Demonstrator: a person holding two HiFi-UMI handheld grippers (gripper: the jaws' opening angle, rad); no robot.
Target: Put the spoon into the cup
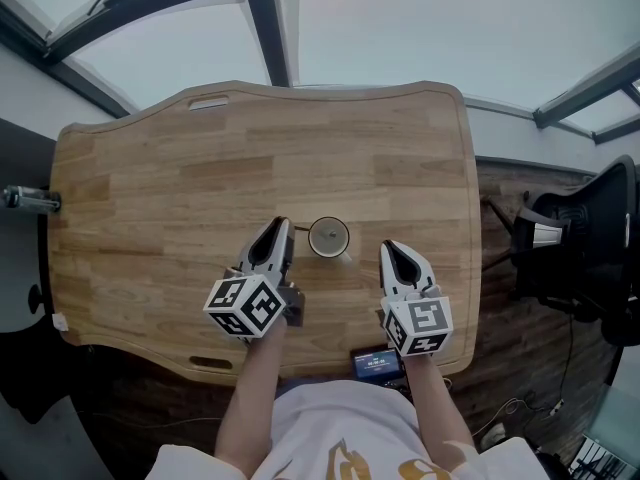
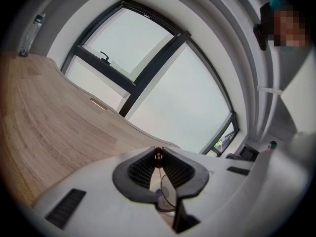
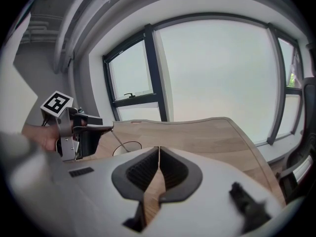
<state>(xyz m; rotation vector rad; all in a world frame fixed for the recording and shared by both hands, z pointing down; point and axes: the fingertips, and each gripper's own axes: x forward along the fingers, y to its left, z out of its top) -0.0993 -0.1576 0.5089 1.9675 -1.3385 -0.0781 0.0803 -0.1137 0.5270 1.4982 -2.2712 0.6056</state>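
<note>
While left gripper (image 1: 282, 226) pinches spoon (image 3: 117, 139) by cup (image 1: 328, 236), bottle (image 1: 30, 200), chair (image 1: 585, 248) well apart

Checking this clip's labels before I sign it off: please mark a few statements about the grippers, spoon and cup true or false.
1. The left gripper is shut on the spoon. True.
2. The right gripper holds the cup. False: its jaws are shut on nothing, and it is apart from the cup.
3. The cup lies on its side. False: it stands upright on the table.
4. In the head view, the cup sits between the two grippers. True.
</note>
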